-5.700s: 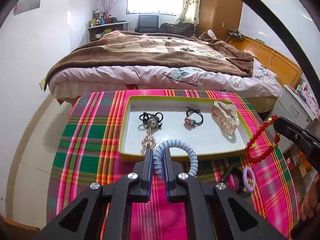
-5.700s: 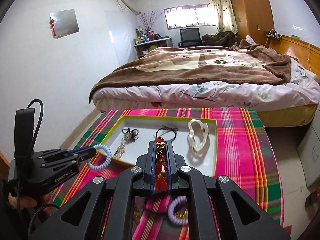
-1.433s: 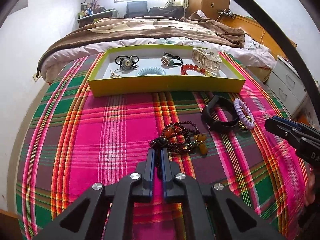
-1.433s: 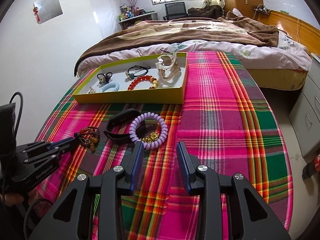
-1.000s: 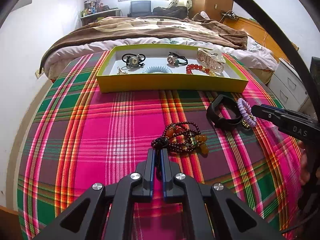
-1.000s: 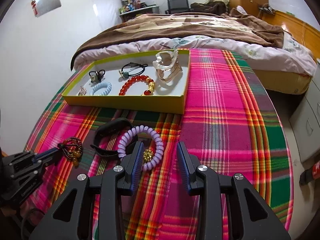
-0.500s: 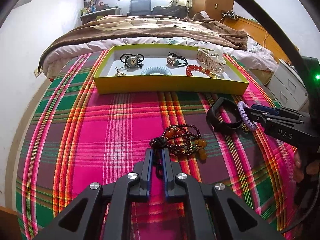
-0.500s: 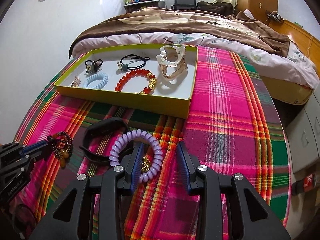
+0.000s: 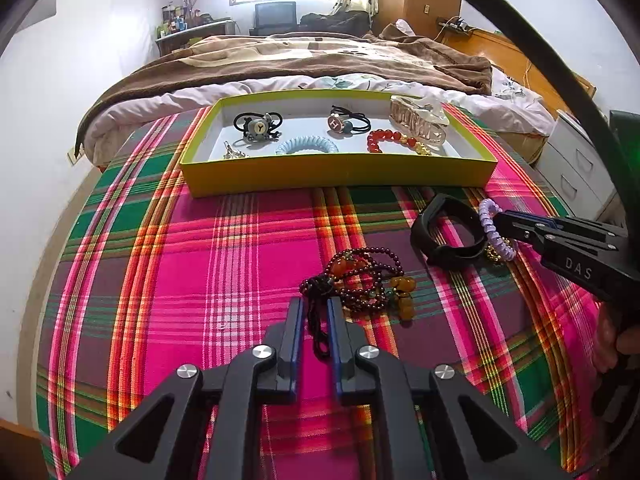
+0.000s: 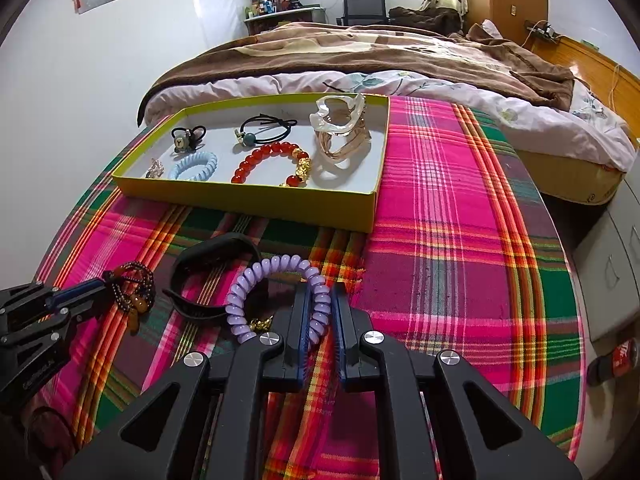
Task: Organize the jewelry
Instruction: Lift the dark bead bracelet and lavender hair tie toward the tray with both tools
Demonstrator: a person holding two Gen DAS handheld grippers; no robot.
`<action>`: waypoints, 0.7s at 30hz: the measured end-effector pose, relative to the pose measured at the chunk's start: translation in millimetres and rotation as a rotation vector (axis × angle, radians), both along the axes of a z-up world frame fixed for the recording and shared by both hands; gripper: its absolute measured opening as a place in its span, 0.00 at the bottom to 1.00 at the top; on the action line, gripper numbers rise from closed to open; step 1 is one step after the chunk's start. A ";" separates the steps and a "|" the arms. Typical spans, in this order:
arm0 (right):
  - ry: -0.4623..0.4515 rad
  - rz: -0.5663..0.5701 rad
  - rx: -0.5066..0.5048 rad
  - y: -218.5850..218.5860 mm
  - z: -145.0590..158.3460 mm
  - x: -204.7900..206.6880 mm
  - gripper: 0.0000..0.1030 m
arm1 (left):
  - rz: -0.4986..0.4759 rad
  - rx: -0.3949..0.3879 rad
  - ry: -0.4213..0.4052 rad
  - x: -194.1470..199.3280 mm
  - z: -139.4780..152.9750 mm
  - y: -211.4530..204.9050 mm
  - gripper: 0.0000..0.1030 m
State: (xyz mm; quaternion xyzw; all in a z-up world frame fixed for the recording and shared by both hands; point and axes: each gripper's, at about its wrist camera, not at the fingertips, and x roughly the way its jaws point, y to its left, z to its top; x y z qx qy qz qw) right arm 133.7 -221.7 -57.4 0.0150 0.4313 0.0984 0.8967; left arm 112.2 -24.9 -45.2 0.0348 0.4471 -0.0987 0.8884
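Six pcs already in yellow tray (image 10: 256, 202) ahead of your tools; left tool (image 9: 316, 312) clamped on dark bead strand (image 9: 360, 276), right tool (image 10: 320, 312) clamped on lilac coil tie (image 10: 280, 280), both on counter (image 10: 460, 240); black band (image 10: 208, 268) btwn them untouched.

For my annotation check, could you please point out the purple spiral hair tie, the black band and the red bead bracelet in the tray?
purple spiral hair tie (image 10: 280, 266): right wrist view, top of its coil arc.
black band (image 9: 448, 254): left wrist view, its near thick side.
red bead bracelet (image 10: 256, 162): right wrist view, its left beads.
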 end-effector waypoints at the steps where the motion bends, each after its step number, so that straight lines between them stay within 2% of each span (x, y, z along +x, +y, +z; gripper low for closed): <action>1: -0.009 -0.002 0.000 -0.2 1.6 -1.7 0.10 | 0.003 -0.001 0.000 0.1 0.1 0.6 0.07; 21: -0.128 -0.035 0.024 -8.1 38.7 -27.9 0.10 | 0.012 -0.072 -0.042 -10.5 20.3 12.9 0.05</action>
